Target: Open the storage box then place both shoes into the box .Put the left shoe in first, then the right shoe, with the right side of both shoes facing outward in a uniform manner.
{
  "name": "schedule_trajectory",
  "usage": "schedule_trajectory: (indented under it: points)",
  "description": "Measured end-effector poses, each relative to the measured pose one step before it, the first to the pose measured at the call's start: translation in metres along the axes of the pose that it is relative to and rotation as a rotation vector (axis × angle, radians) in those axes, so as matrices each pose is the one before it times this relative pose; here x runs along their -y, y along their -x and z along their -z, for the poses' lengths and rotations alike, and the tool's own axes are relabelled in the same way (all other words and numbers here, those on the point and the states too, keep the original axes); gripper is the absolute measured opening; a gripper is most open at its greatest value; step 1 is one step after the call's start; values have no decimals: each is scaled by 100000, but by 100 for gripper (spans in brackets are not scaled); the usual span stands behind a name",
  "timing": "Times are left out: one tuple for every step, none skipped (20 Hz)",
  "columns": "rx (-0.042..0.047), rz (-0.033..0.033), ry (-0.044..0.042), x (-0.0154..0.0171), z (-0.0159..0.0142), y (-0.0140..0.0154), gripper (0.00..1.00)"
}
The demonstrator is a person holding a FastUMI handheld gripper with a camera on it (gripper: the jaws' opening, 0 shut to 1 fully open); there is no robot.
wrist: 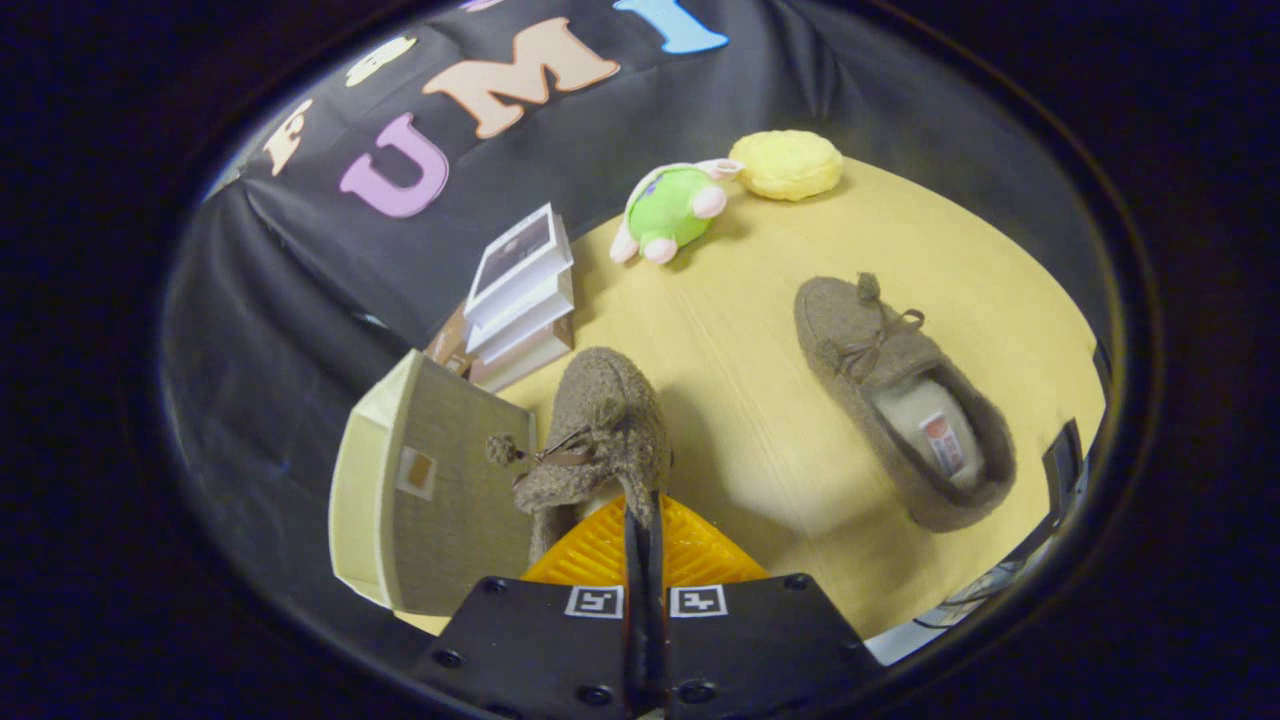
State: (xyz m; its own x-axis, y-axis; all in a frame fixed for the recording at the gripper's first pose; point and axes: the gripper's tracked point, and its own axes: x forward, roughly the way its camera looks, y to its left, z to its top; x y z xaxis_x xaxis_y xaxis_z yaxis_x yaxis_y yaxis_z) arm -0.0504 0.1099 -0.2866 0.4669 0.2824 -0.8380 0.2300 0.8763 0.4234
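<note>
My gripper [643, 515] is shut on the heel rim of a brown fuzzy moccasin shoe [600, 430]. The shoe hangs tilted just ahead of the fingers, toe pointing away, its bow and pom-pom turned toward the box. The storage box [430, 490] stands just left of the held shoe, cream-sided with a grey-brown face that carries a small label. I cannot tell whether its front is open. The second matching shoe [900, 400] lies sole down on the yellow table [760, 450] to the right of the fingers, with its pale lining showing.
A stack of white books [520, 300] stands beyond the box against the cloth wall. Farther back on the table lie a green plush toy [672, 210] and a round yellow cushion [787, 163]. The table's edge runs close by on the right.
</note>
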Motion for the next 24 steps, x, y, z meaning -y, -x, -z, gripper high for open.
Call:
schedule_trajectory:
  points:
    - [1809,-888,-772,-822,-680,926,3]
    - [2185,-821,231,-881,-774,902,3]
    - [2512,-574,-72,-1029,-802,800,3]
    - [1892,-1167,-534,-1268,-712,772,3]
    - [1752,-1831,-452,-1482,-641,750,3]
    - [1375,-2108,-41,-1536,-524,565,3]
    - [1070,-2242,-164,-1676,-377,506,3]
    - [780,-1897,328,-1599,-237,372,3]
    - [594,-1861,397,-1522,-71,86,3]
    - [165,-1671,280,-1456,35,-1,3]
    - [-204,-1902,-211,-1661,230,-196,3]
    - [-305,-1892,-198,-1395,410,-323,3]
    - [-861,-1769,328,-1346,502,-534,3]
    - [-1168,-1281,651,-1118,609,-676,3]
    - [-1586,-655,889,-904,782,-554,3]
    - [-1787,-266,1072,-742,936,-816,3]
    - [-1731,57,857,-634,975,-830,3]
    - [-1970,232,578,-548,950,-967,3]
    - [-2146,483,503,-332,1046,-1069,3]
    - [-2278,1087,533,-90,1073,-1058,3]
    - [-2350,1498,889,-202,1086,-823,3]
    - [-2140,1580,1291,-85,937,-912,3]
    - [-1608,1652,778,108,858,-874,3]
    - [-1574,1703,275,43,696,-895,3]
